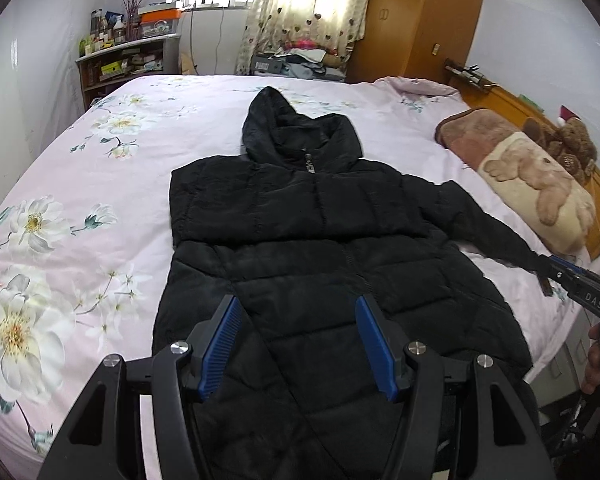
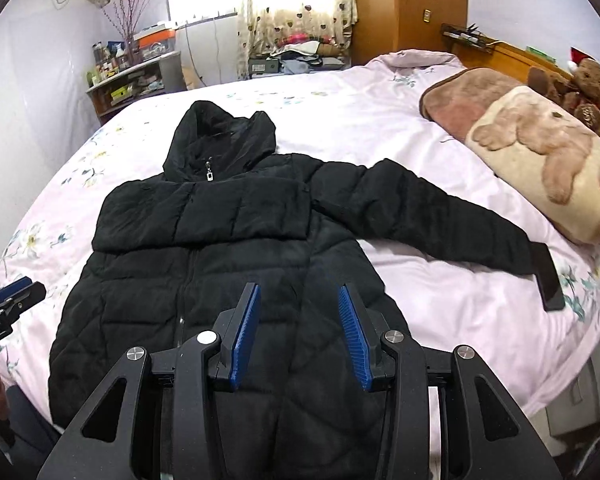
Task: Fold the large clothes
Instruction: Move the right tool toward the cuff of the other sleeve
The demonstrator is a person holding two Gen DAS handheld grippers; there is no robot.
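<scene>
A black hooded puffer jacket (image 1: 312, 236) lies front up on the bed, hood toward the far side; it also shows in the right wrist view (image 2: 204, 240). Its left sleeve is folded across the chest. Its right sleeve (image 2: 440, 220) stretches out to the right, cuff near the bed edge. My left gripper (image 1: 298, 308) is open and empty above the jacket's hem. My right gripper (image 2: 298, 296) is open and empty above the hem's right part; in the left wrist view it (image 1: 560, 270) appears at the right, next to the sleeve cuff.
The bed has a pink floral sheet (image 1: 80, 208). A folded bear-print blanket (image 2: 532, 148) and teddy bears (image 2: 588, 88) lie at the right by the wooden headboard. A cluttered shelf (image 1: 128, 56) and a wardrobe (image 1: 412, 20) stand behind.
</scene>
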